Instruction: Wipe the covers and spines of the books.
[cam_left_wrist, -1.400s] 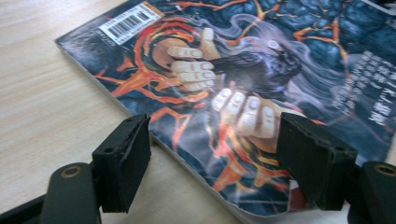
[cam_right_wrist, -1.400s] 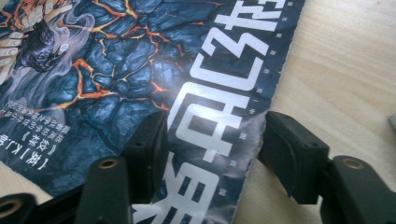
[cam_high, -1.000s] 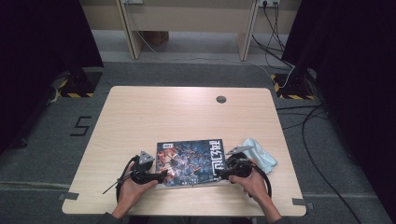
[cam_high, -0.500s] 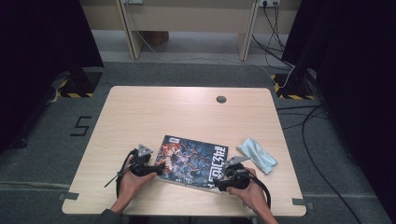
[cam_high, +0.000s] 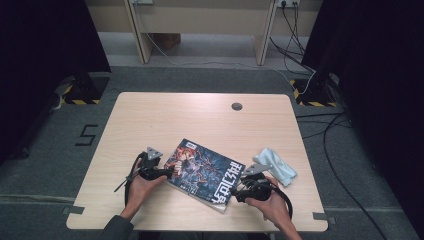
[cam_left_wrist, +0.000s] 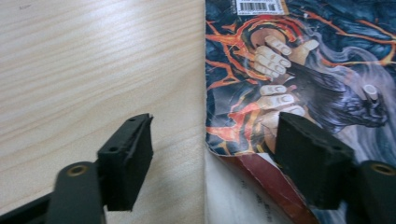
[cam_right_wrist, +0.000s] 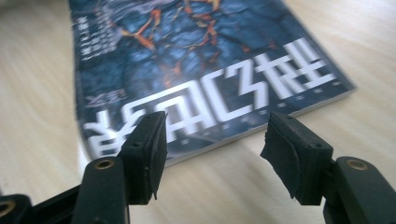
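A dark blue magazine (cam_high: 205, 172) with orange art and white lettering lies askew on the wooden table (cam_high: 200, 120), near its front edge. My left gripper (cam_high: 167, 173) is at the magazine's left end and is open. In the left gripper view the left gripper (cam_left_wrist: 215, 154) has one jaw over bare wood and the other over the magazine (cam_left_wrist: 299, 60), whose cover corner curls up off a white page. My right gripper (cam_high: 237, 193) is open at the magazine's near right corner. In the right gripper view the right gripper (cam_right_wrist: 219, 149) sits just short of the magazine (cam_right_wrist: 196, 70), holding nothing.
A crumpled pale blue cloth (cam_high: 276, 165) lies right of the magazine, close to my right hand. A small round grommet (cam_high: 237, 106) sits near the table's far edge. Cables (cam_high: 300, 55) run over the floor beyond the table.
The magazine has turned clockwise from lying square to lying askew, its right end nearer the front edge. My left gripper moved away from me, my right gripper came nearer.
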